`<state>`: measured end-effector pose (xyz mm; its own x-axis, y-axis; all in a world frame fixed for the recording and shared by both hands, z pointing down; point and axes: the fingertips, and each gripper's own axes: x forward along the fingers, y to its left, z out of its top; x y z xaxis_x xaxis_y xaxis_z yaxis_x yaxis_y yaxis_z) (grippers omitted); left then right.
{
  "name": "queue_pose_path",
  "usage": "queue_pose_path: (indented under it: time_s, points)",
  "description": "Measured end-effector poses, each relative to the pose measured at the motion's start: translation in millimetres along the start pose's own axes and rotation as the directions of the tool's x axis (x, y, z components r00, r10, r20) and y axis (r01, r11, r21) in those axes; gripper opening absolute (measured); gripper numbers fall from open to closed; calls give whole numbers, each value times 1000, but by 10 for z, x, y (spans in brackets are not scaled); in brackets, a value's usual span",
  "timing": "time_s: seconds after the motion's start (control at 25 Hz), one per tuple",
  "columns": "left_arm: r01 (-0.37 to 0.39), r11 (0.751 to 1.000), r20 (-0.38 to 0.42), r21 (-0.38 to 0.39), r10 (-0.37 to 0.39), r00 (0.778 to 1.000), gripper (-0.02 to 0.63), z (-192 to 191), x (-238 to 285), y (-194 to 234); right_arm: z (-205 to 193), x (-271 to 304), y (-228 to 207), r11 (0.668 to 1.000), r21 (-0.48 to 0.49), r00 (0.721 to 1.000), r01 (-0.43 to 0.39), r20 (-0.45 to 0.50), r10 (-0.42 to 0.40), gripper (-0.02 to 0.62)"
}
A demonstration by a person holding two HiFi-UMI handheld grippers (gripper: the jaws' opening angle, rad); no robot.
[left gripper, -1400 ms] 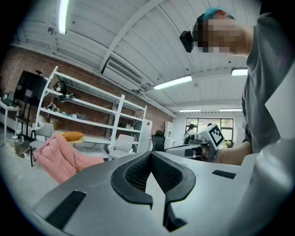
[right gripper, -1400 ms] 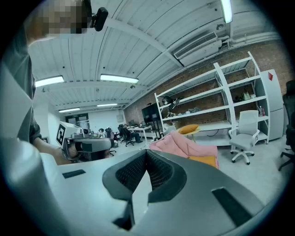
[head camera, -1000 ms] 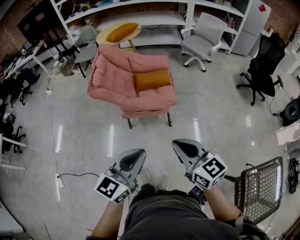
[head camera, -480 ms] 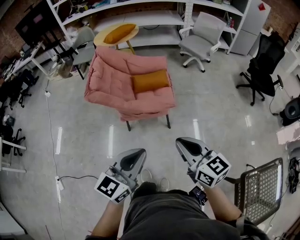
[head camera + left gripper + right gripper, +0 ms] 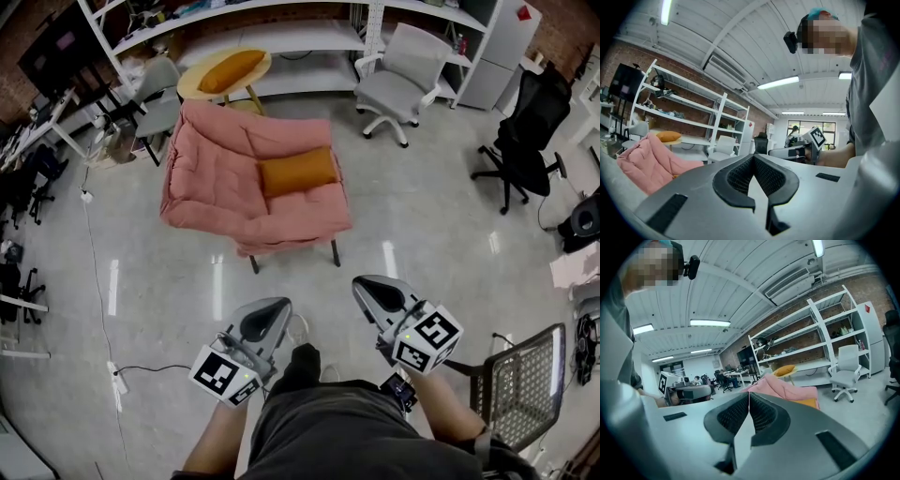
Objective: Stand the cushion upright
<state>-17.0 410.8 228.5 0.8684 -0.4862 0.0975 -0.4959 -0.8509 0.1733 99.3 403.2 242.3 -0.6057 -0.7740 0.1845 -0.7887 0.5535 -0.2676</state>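
An orange cushion (image 5: 298,172) lies flat on the seat of a pink armchair (image 5: 216,178) in the middle of the room; the chair also shows as pink padding (image 5: 644,164) in the left gripper view, and with the cushion (image 5: 806,402) behind it in the right gripper view. My left gripper (image 5: 272,306) and right gripper (image 5: 362,285) are held side by side in front of the person's body, well short of the chair. Both are shut, tips together (image 5: 753,156) (image 5: 749,393), with nothing between them.
A round wooden table (image 5: 192,86) behind the armchair carries a second orange cushion (image 5: 228,70). A white office chair (image 5: 401,80) and shelving (image 5: 281,37) stand at the back, a black office chair (image 5: 525,131) at right, a mesh chair (image 5: 520,375) near right, desks at left.
The armchair and its cushion have come closer and sit lower in the head view as the person walks towards them. Both grippers keep their place in front of the body, still shut.
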Motion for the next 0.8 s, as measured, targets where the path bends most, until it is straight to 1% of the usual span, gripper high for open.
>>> queue_pose_path:
  time_s: [0.16,0.56,0.8]
  points:
    - [22,1000,-5,-9,-22,1000,11,19,208,428,64,403,-219,1000,6,1000,15,-13,-15,17]
    - [79,996,-25,-36,-80,997,11,180,660,1658,347,1564,-715,998,26,998,57,-39,-56,17]
    - [98,995,-23,-36,-99,995,11,294,893,2171,456,2049,-1011,996,42,996,83,-44,-82,17]
